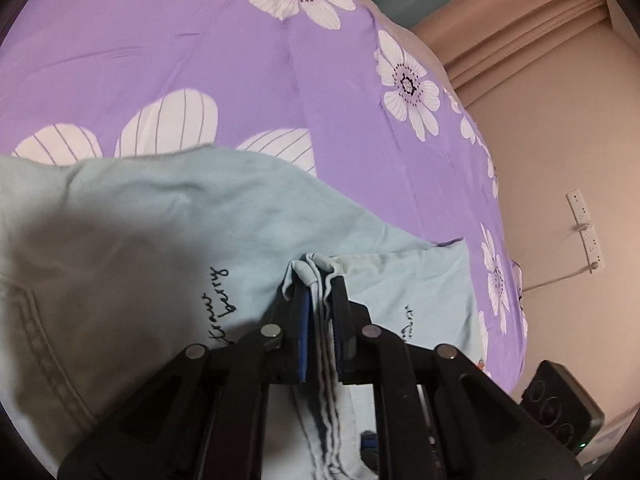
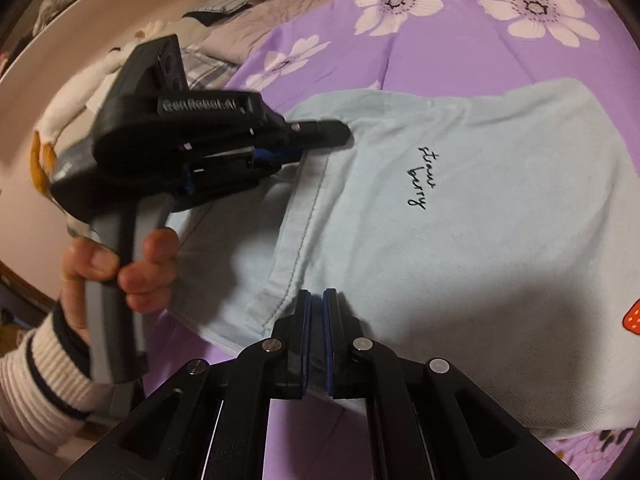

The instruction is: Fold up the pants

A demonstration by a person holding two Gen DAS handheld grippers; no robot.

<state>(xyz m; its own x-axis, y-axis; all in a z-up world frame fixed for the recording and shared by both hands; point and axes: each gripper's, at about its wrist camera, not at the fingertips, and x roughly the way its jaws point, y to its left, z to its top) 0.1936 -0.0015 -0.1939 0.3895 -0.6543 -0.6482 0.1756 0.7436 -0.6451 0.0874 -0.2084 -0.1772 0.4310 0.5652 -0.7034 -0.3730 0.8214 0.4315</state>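
Light blue pants (image 2: 460, 240) with black script lettering lie on a purple flowered bedsheet (image 2: 460, 52). In the left wrist view the pants (image 1: 140, 232) fill the lower left, and my left gripper (image 1: 318, 280) is shut on a bunched edge of them. In the right wrist view my right gripper (image 2: 317, 300) is shut on the near edge of the pants, by a stitched seam. The left gripper (image 2: 320, 136) also shows there, held in a hand at the pants' far left edge.
The bed's right edge drops to a beige wall with a power strip (image 1: 586, 228). A black device (image 1: 560, 400) sits low at the right. Pillows and a white plush toy (image 2: 80, 88) lie beyond the bed's left side.
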